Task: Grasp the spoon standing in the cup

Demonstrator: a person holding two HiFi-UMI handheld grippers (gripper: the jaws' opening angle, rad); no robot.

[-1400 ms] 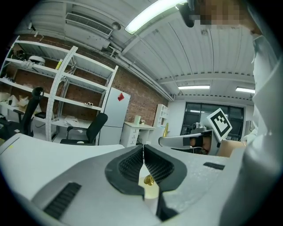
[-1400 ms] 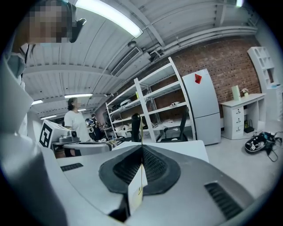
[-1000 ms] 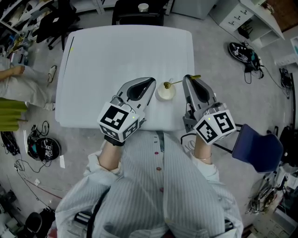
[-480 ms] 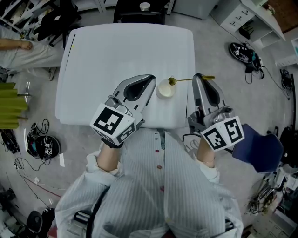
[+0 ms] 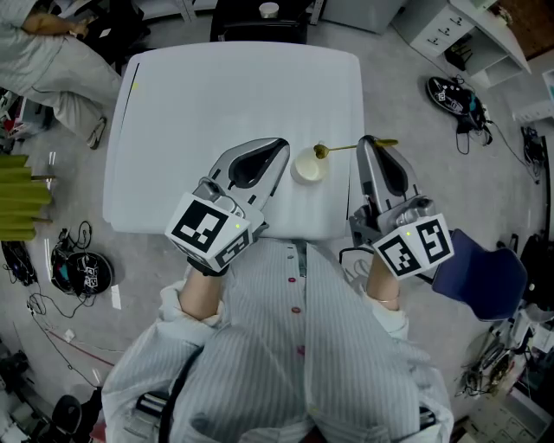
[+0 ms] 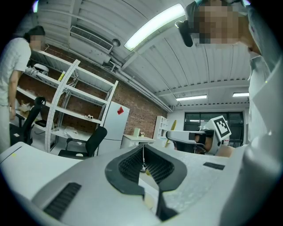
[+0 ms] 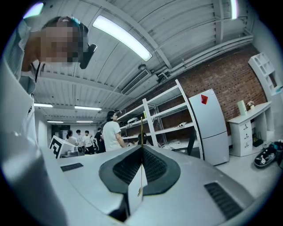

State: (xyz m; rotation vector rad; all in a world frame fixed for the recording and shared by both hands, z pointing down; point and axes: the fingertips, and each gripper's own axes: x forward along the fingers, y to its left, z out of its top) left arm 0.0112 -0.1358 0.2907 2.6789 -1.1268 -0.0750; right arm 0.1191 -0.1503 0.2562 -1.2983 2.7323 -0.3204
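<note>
A small cream cup (image 5: 306, 166) stands on the white table (image 5: 225, 95) near its front edge, between my two grippers. The gold spoon (image 5: 338, 148) lies about level, with its bowl over the cup's right rim and its handle running right. My right gripper (image 5: 367, 141) is shut on that handle, whose end pokes out past the tips. In the right gripper view the handle shows as a thin gold line (image 7: 141, 128) rising from the closed jaws (image 7: 141, 148). My left gripper (image 5: 281, 145) hovers just left of the cup, shut and holding nothing (image 6: 143, 148).
A black chair (image 5: 256, 26) stands at the table's far edge and a blue seat (image 5: 476, 272) is at my right. A person (image 5: 61, 52) is at the upper left. Cables and a headset (image 5: 78, 275) lie on the floor to the left.
My right gripper has shifted right with the spoon, so the bowl has moved from inside the cup to its right rim. The person at the upper left has walked on.
</note>
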